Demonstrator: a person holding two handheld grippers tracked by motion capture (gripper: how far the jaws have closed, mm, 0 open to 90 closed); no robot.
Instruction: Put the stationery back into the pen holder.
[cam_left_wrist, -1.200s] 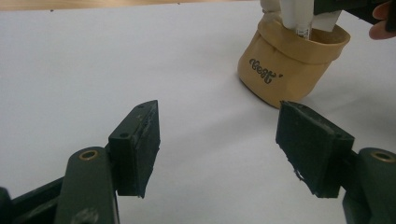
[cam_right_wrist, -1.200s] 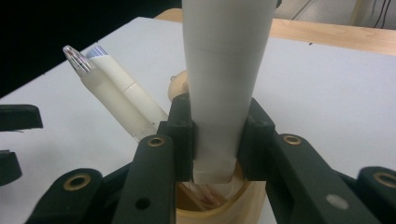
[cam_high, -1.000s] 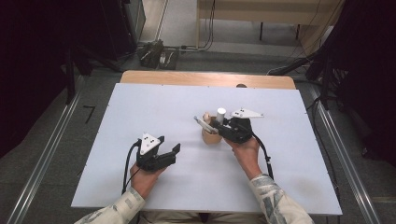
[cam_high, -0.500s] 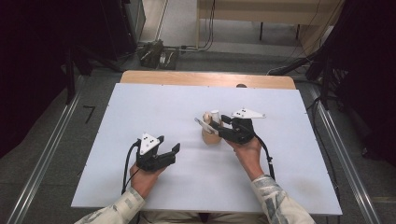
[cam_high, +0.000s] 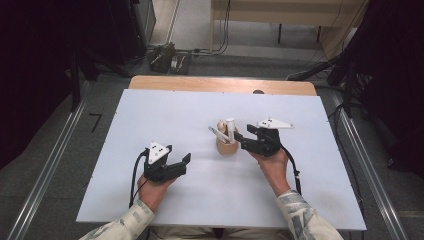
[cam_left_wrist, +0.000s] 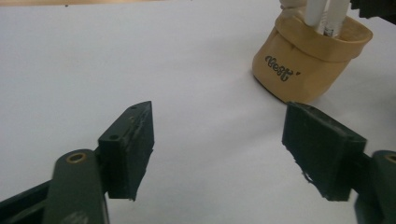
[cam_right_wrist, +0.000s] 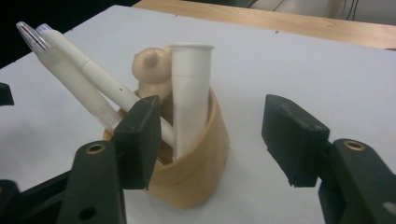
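Looking down from the high view, the tan holder (cam_high: 226, 145) stands just right of centre on the white surface (cam_high: 150, 115), white pens (cam_high: 220, 134) and a white tube (cam_high: 230, 127) sticking out of it. The right hand-held gripper (cam_high: 243, 140) sits just beside it on the right, jaws spread and just been opening, pads off the holder. Lower left, the left hand-held gripper (cam_high: 186, 161) rests well apart, released, nothing between its jaws.

Over to the left gripper view: jaws wide, bare surface between them, holder (cam_left_wrist: 308, 60) at upper right.

Right gripper view now: jaws parted, the holder (cam_right_wrist: 196, 163) between them toward the left jaw, pens (cam_right_wrist: 84, 79) leaning upper left, tube (cam_right_wrist: 191, 93) upright.
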